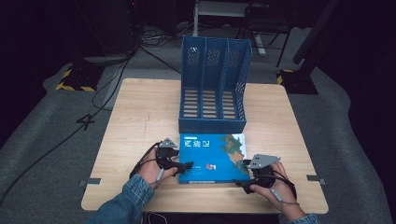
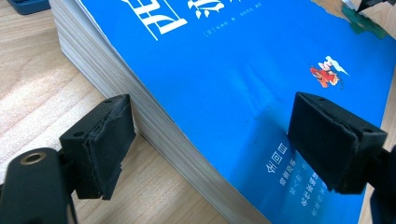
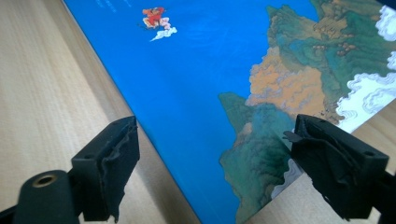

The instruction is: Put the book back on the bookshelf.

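High view: book (image 1: 212, 157) between both claws.

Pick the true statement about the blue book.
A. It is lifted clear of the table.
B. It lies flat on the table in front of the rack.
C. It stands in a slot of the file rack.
B: the blue book lies flat on the table, just in front of the blue file rack, whose slots hold nothing.

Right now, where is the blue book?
In the high view the blue book lies flat on the table, just in front of the blue file rack, between the two grippers.
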The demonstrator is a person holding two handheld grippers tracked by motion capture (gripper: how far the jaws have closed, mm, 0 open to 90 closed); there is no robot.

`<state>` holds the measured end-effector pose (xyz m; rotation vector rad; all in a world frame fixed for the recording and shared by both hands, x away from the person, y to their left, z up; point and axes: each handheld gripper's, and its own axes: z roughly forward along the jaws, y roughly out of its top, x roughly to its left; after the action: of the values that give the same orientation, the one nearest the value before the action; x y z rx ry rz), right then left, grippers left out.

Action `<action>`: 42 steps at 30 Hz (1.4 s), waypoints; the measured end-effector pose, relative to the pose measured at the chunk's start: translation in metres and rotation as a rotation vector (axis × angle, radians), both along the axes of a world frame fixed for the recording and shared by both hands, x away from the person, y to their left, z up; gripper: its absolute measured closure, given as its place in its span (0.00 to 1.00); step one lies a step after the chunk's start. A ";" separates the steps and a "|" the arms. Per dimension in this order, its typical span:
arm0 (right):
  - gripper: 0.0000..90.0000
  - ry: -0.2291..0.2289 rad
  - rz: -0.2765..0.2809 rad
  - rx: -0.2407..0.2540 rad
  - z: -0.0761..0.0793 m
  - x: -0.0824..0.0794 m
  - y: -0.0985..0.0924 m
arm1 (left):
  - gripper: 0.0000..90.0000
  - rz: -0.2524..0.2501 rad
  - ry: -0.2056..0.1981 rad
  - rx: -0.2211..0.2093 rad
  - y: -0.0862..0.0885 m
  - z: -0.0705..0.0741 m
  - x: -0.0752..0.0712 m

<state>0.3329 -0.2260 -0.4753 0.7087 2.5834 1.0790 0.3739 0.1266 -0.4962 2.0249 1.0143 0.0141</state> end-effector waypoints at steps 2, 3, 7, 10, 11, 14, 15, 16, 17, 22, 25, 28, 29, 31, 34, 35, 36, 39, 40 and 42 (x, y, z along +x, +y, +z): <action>0.18 -0.034 -0.002 -0.020 -0.002 -0.001 0.002 | 0.16 0.013 0.012 -0.013 0.000 -0.001 -0.001; 0.18 -0.046 -0.006 -0.024 -0.003 -0.001 0.003 | 0.16 0.017 0.009 -0.011 -0.001 -0.001 -0.001; 0.18 -0.062 -0.011 -0.041 -0.003 -0.002 0.005 | 0.17 0.033 0.002 0.001 -0.002 0.000 -0.002; 0.18 -0.048 -0.025 -0.018 -0.004 -0.002 0.004 | 0.20 0.046 0.007 0.002 -0.002 0.002 -0.002; 0.18 -0.044 -0.029 -0.010 -0.004 -0.002 0.004 | 0.21 0.050 0.003 0.006 -0.002 0.002 -0.003; 0.18 -0.044 -0.033 -0.006 -0.004 -0.002 0.004 | 0.26 0.041 -0.036 0.047 -0.003 0.007 -0.004; 0.18 -0.043 -0.035 -0.004 -0.004 -0.002 0.004 | 0.28 0.039 -0.045 0.056 -0.003 0.009 -0.005; 0.18 -0.044 -0.035 -0.002 -0.004 -0.002 0.004 | 0.30 0.035 -0.060 0.069 -0.002 0.010 -0.006; 0.17 -0.044 -0.037 0.001 -0.004 -0.002 0.004 | 0.34 0.032 -0.074 0.081 -0.002 0.013 -0.006; 0.17 -0.043 -0.042 0.006 -0.005 -0.002 0.004 | 0.52 0.030 -0.138 0.078 0.001 0.020 -0.010; 0.17 -0.043 -0.044 0.007 -0.005 -0.002 0.004 | 0.57 0.027 -0.169 0.070 0.003 0.023 -0.012; 0.17 -0.044 -0.048 0.008 -0.005 -0.002 0.005 | 0.69 0.018 -0.175 0.022 0.004 0.031 -0.016; 0.16 -0.044 -0.048 0.008 -0.005 -0.002 0.005 | 0.72 0.013 -0.180 0.004 0.004 0.034 -0.018; 0.16 -0.046 -0.047 0.010 -0.005 -0.003 0.006 | 0.74 -0.010 -0.192 -0.010 0.003 0.038 -0.021; 0.15 -0.051 -0.044 0.008 -0.006 -0.002 0.007 | 0.71 -0.011 -0.193 0.013 0.002 0.033 -0.020; 0.15 -0.051 -0.043 0.007 -0.006 -0.002 0.007 | 0.70 0.006 -0.170 0.013 0.003 0.029 -0.018; 0.15 -0.053 -0.044 0.007 -0.006 -0.003 0.007 | 0.69 0.019 -0.133 0.011 0.005 0.026 -0.016; 0.14 -0.060 -0.043 -0.001 -0.007 -0.003 0.008 | 0.71 0.002 -0.090 0.047 0.006 0.027 -0.019; 0.13 -0.066 -0.042 -0.006 -0.007 -0.004 0.009 | 0.72 -0.015 -0.101 0.067 0.004 0.030 -0.022; 0.12 -0.075 -0.038 -0.019 -0.008 -0.004 0.011 | 0.71 -0.033 -0.116 0.097 0.001 0.031 -0.026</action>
<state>0.3286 -0.2148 -0.4829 0.6962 2.5044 1.0476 0.3483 0.1271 -0.4648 2.1027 0.9234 0.1644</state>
